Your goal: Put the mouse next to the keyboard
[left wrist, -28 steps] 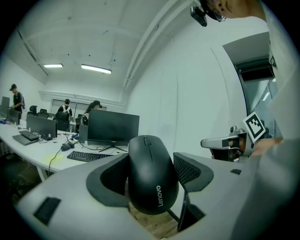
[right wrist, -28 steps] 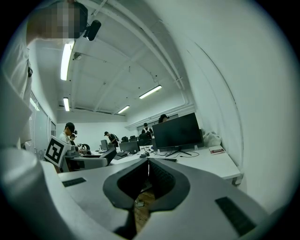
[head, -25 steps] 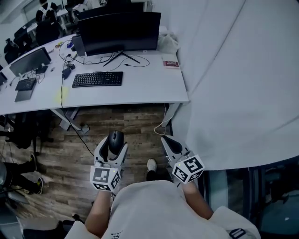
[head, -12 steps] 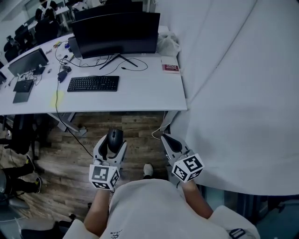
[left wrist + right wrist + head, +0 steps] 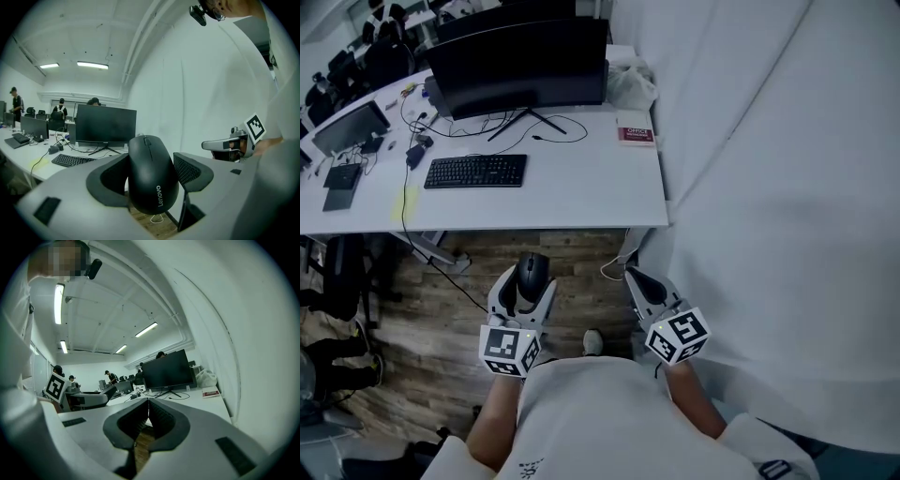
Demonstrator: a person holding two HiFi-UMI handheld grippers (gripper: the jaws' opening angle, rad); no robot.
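- Head view: caught the left gripper (image 5: 530, 289) low in front of the body, clamped on the black mouse (image 5: 532, 272), nose aimed ahead toward the desk (image 5: 581, 192).
- Checked the left gripper view: found the pads pressed on the mouse's two flanks, wheel end up, rounded tail hanging below the jaws. Looked a firm hold.
- Picked out the right gripper (image 5: 636, 279) alongside, well apart from the left, jaws squeezed together on nothing at all.
- Spotted the keyboard (image 5: 475, 171) lying flat on the left part of the desk, in front of the monitor (image 5: 520, 61), with bare desktop just to its right.
- Placed the mouse short of the desk edge, out over the wooden floor (image 5: 572, 253), nowhere near the keyboard yet.
- Judged the step in hand as the carry: pick-up done, delivery not yet begun.
- Called, by that reading, for a reach forward and leftward over the desk edge, then down onto the bare patch beside the keyboard's right end.
- Called too for a level set-down, underside flat on the desktop, before easing the jaws apart.
- Worth minding: the cables (image 5: 553, 122) trailing by the monitor stand, and the red booklet (image 5: 636, 134) further right. Set down that far over, would hardly count as next to the keyboard.
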